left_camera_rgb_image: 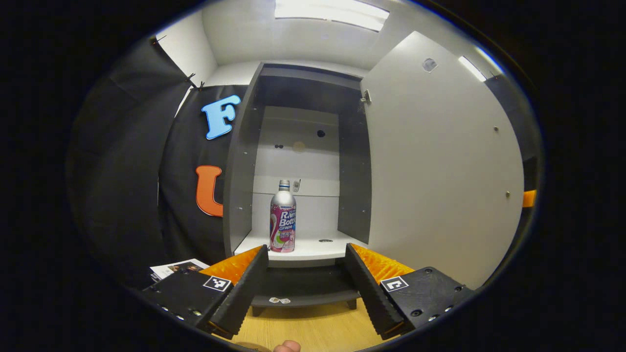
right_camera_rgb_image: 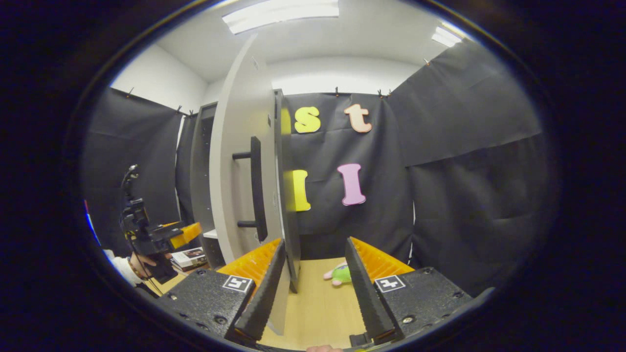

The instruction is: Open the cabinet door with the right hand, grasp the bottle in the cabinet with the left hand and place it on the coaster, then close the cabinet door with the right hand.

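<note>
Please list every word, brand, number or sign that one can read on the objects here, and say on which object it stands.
bottle: a printed label with lettering, curved and blurred; not quoted.
left hand-held gripper: square black-and-white markers, a pattern, no words.
right hand-held gripper: the same kind of markers, no words.
booklets: print too small to read.
cabinet door: no text.

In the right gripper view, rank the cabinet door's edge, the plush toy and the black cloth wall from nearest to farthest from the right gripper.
1. Cabinet door edge, just beyond the open jaws, toward the left one.
2. Plush toy, on the table ahead.
3. Black cloth wall, behind everything.
</note>
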The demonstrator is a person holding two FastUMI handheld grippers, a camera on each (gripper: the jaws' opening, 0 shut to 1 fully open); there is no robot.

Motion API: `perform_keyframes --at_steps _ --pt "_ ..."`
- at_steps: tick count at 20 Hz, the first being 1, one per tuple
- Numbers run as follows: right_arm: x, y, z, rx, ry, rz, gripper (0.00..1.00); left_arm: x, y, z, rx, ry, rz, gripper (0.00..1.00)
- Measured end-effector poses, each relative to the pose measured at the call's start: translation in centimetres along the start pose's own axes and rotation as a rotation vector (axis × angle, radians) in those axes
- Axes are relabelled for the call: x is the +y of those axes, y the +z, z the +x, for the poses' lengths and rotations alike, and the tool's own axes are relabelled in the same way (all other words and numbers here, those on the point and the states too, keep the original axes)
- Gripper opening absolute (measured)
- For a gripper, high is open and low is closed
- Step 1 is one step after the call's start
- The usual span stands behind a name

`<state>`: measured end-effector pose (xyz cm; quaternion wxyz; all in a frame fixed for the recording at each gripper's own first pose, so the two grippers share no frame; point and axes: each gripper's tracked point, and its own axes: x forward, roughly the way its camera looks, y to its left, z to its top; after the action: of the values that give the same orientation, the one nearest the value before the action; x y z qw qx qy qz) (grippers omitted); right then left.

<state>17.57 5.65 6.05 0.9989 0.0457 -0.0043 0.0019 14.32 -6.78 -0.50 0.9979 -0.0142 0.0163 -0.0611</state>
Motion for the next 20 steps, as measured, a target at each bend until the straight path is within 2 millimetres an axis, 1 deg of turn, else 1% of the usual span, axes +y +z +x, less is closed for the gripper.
perform_keyframes --at_steps 1,3,5,8,10,12,14,17,20 --pt "-0.2 0.0 -0.1 0.001 -0.004 0.003 0.77 0.6 0.5 1.6 -0.002 0.017 0.008 0.95" --pt "-1.2 -0.4 0.0 0.013 -0.032 0.005 0.77 1.0 0.9 4.6 0.003 0.024 0.0 0.95" --pt "-1.5 -0.7 0.2 0.026 -0.047 0.01 0.77 1.8 0.7 7.3 0.004 0.037 -0.007 0.95" --pt "-2.0 -0.6 0.3 0.024 -0.065 0.01 0.77 3.1 -0.2 11.1 0.023 0.06 -0.004 0.95" --pt "-2.6 -0.6 0.2 0.025 -0.083 0.007 0.77 4.0 -1.4 13.3 0.054 0.08 0.006 0.95" --pt "-3.4 -0.7 0.1 0.029 -0.104 0.004 0.77 4.3 -2.5 15.1 0.083 0.088 -0.007 0.95" --pt "-3.9 -0.6 -0.1 0.03 -0.122 0.006 0.77 4.4 -3.0 16.7 0.096 0.082 -0.014 0.95" --pt "-4.6 -0.7 -0.1 0.032 -0.142 0.013 0.77 5.0 -3.7 18.4 0.104 0.102 -0.006 0.95" --pt "-5.2 -1.0 0.0 0.042 -0.156 0.026 0.77 5.3 -4.1 19.5 0.107 0.112 -0.004 0.95"
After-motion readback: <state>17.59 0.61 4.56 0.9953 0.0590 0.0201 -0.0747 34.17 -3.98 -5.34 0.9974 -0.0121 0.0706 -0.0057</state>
